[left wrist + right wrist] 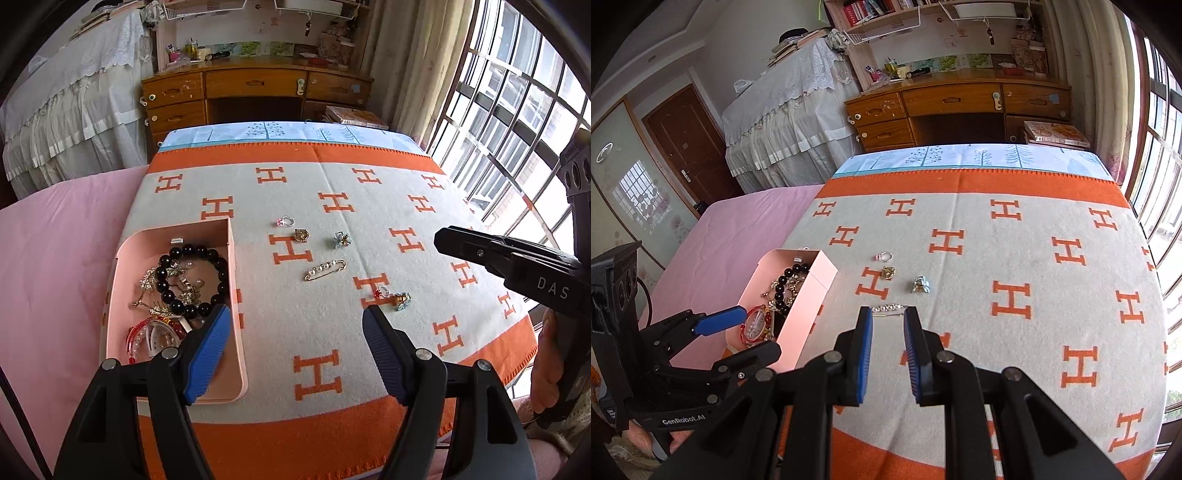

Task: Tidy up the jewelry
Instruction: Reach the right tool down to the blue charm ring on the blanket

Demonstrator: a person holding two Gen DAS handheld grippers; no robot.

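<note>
Partly hidden: pearl pin (889, 308) | behind right hand-held gripper (888, 314)

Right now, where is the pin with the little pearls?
The pearl pin lies on the H-patterned blanket, right of the pink box, just below the gold charm. In the right wrist view it sits just beyond the right gripper.

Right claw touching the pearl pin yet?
Apart. The left wrist view shows the pearl pin lying alone on the blanket, with the right claw off to its right and clear blanket between them.
</note>
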